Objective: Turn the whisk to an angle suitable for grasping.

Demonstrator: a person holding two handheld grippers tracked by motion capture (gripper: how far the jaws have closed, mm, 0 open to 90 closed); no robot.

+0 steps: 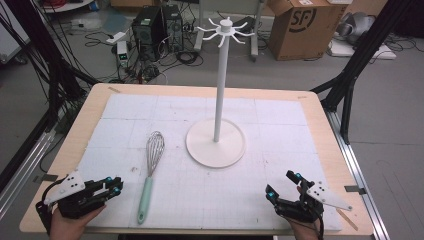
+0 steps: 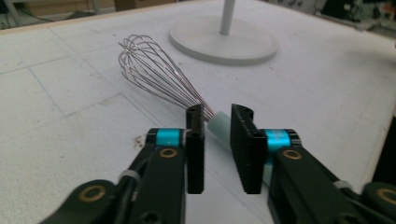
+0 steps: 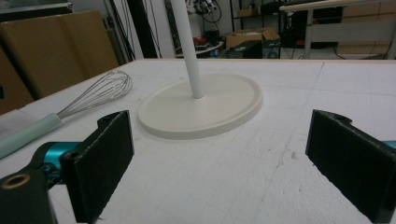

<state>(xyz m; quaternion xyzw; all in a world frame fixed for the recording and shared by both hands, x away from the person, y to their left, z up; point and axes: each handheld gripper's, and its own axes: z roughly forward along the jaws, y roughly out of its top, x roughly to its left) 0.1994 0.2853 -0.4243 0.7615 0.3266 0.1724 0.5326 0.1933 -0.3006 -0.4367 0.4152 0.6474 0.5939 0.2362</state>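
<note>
Your left gripper [image 1: 114, 187] sat nearly closed beside the whisk [image 1: 150, 170]; your right gripper [image 1: 282, 184] gaped wide near the stand [image 1: 216, 139].

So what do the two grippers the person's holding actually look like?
Both are black handheld tools. The left gripper and the right gripper each have two flat black jaws with ribbed inner faces, bright blue collars behind them, and brass-coloured rivets on the linkage arms. Each carries a pale grey three-cornered plate on top, and a black cable trails from each. No sleeves are visible.
</note>
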